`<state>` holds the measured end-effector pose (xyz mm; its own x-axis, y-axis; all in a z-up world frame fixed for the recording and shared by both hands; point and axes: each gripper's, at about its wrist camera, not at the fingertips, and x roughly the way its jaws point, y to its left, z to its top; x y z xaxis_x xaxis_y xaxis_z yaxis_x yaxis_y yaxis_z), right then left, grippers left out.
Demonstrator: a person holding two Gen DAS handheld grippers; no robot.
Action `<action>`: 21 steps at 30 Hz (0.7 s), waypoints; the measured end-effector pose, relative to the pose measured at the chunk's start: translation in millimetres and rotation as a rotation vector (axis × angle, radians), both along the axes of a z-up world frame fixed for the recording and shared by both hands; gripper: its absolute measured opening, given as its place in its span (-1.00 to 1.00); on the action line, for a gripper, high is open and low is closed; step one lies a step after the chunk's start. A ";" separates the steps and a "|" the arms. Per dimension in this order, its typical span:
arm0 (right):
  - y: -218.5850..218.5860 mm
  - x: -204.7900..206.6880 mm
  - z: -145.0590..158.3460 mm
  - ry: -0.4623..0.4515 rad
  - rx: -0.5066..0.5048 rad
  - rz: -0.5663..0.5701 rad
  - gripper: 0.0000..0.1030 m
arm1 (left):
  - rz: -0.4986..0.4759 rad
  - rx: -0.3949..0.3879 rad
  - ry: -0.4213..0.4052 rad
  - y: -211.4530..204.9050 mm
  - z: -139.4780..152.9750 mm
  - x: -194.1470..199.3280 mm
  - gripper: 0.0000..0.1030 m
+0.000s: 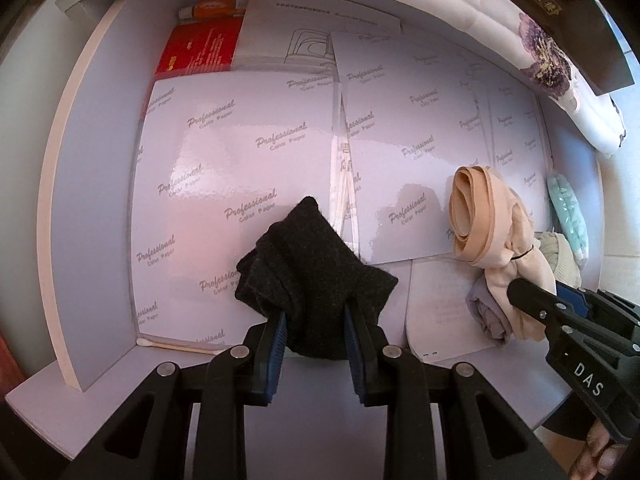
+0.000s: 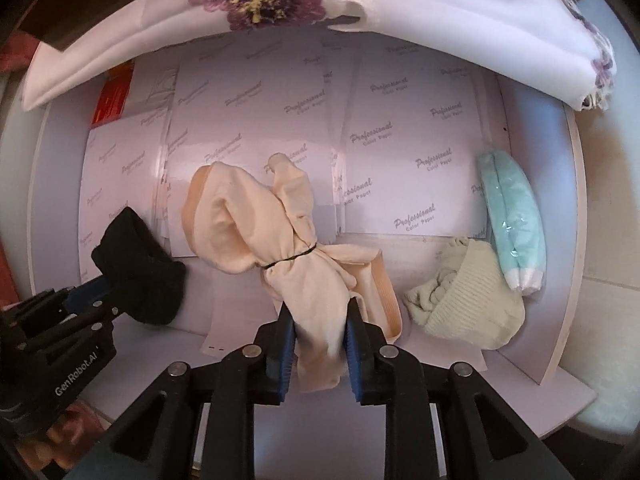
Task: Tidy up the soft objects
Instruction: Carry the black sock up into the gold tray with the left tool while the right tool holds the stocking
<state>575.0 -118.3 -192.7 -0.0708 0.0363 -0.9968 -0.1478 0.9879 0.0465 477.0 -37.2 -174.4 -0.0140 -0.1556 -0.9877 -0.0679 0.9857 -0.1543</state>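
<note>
A black knitted cloth (image 1: 312, 264) hangs over the open drawer, and my left gripper (image 1: 316, 316) is shut on its lower end. My right gripper (image 2: 320, 316) is shut on a beige stocking bundle (image 2: 240, 220) that a thin black band ties at its middle. The bundle's rolled end (image 1: 468, 208) faces the left wrist view, with the right gripper (image 1: 532, 300) coming in at the right edge. In the right wrist view the black cloth (image 2: 140, 268) and the left gripper (image 2: 96, 292) are at the left.
The drawer (image 1: 92, 200) is lined with glossy printed paper sheets (image 1: 240, 160). A cream knitted sock (image 2: 468, 300) and a mint wrapped item (image 2: 512, 216) lie at its right side. A red box (image 1: 200, 48) sits at the back left. A white floral cloth (image 2: 280, 8) hangs over the far edge.
</note>
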 end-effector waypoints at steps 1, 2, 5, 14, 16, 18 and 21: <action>-4.5 -3.1 1.3 0.000 0.001 0.003 -0.53 | -0.002 0.001 -0.001 -1.6 0.9 0.1 -0.47; -9.1 -8.4 4.4 -0.001 0.001 0.006 -0.52 | -0.004 0.002 -0.003 -2.3 1.8 0.0 -0.48; -11.7 -13.5 0.8 -0.007 -0.012 0.030 -0.51 | -0.012 0.006 -0.011 -4.8 5.9 -0.4 -0.52; 7.7 -27.7 -10.3 -0.020 -0.036 0.072 -0.49 | -0.032 0.019 -0.041 -10.0 16.9 -0.2 -0.56; 8.7 -28.5 -12.9 -0.017 -0.036 0.071 -0.48 | -0.037 0.026 -0.057 -10.7 22.7 -0.8 -0.57; 9.8 -28.6 -7.4 -0.016 -0.037 0.075 -0.47 | -0.035 0.015 -0.071 -12.2 31.5 -3.4 -0.57; 13.2 -30.8 -6.8 -0.020 -0.042 0.087 -0.47 | -0.030 0.004 -0.097 -15.8 41.8 -5.6 -0.57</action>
<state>544.3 -105.2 -199.5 -0.0523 -0.0111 -0.9986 -0.2339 0.9723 0.0014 471.4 -53.0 -132.6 0.0772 -0.1530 -0.9852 -0.0230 0.9876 -0.1552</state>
